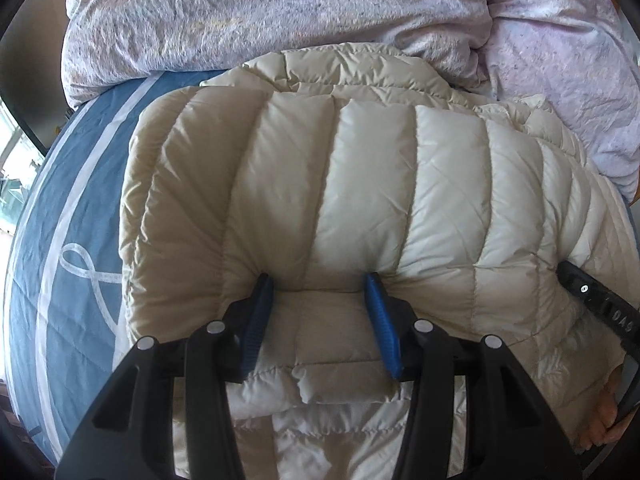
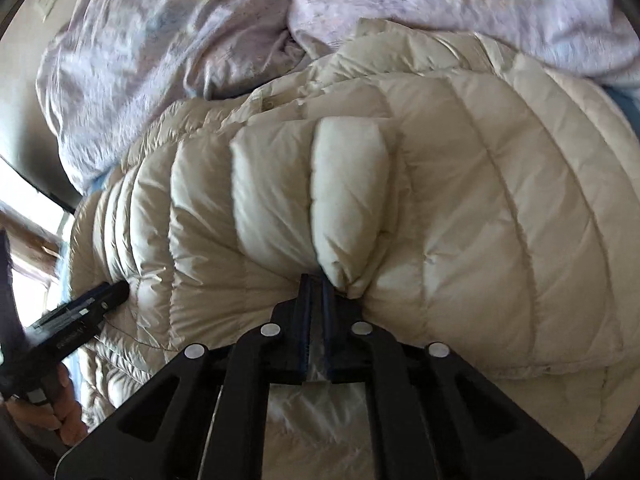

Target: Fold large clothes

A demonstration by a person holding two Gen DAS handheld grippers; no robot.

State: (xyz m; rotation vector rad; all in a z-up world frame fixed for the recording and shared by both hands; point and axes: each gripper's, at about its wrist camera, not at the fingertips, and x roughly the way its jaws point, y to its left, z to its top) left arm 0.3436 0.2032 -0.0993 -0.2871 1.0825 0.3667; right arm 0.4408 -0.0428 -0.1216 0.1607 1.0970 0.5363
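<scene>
Both grippers are black angular frames with round silver rivets; the left gripper (image 1: 320, 292) carries ribbed blue fingers (image 1: 382, 320), the right gripper (image 2: 314, 280) darker blue ones.

— What is the garment?
— A cream quilted down jacket (image 1: 360, 184), puffy, with stitched channels running across it.
— How does it lie?
— Folded over on itself on the bed, one thick padded layer doubled over another, its near edge bunched.

Partial letters "DAS" on right hand-held gripper (image 1: 568, 270); rest illegible.
</scene>
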